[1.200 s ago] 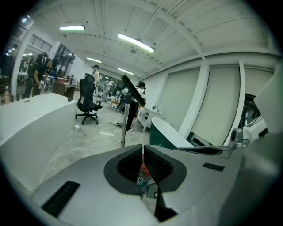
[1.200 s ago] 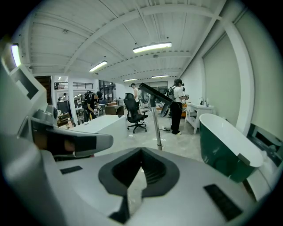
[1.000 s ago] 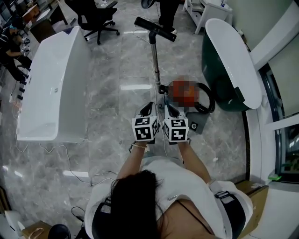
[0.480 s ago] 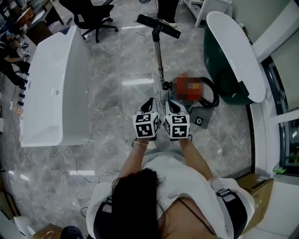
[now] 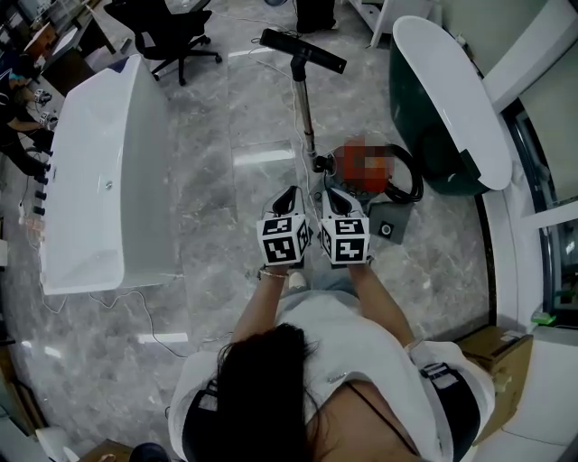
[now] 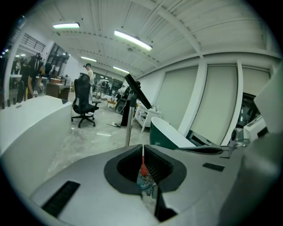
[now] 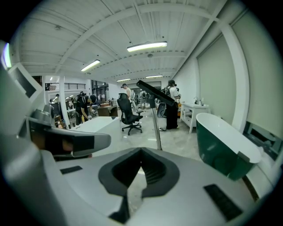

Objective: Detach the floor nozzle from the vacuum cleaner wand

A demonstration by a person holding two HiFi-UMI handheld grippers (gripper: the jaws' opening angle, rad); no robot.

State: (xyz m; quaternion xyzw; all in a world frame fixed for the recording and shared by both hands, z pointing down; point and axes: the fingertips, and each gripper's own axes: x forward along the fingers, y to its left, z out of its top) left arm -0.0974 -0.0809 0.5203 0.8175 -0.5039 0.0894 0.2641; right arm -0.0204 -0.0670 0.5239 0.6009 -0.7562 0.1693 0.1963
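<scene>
The vacuum's metal wand (image 5: 307,108) rises from the red canister (image 5: 336,164), which is partly under a blurred patch. The wand carries the black floor nozzle (image 5: 302,51) at its far end. In the left gripper view the nozzle (image 6: 138,92) sits tilted on top of the wand (image 6: 128,132). The right gripper view shows the same nozzle (image 7: 155,93) and wand (image 7: 156,128). My left gripper (image 5: 287,200) and right gripper (image 5: 335,200) are side by side just short of the canister. Both are shut with nothing in them and touch nothing.
A long white bathtub (image 5: 99,171) stands at the left and a green one (image 5: 452,108) at the right. The black hose (image 5: 408,185) coils beside the canister, with a small grey box (image 5: 386,230) near it. An office chair (image 5: 172,27) is beyond. Cables (image 5: 135,307) trail on the marble floor.
The head view has shifted a little as the person and both grippers edge forward together. The jaws stay shut and empty, and the vacuum has not moved.
</scene>
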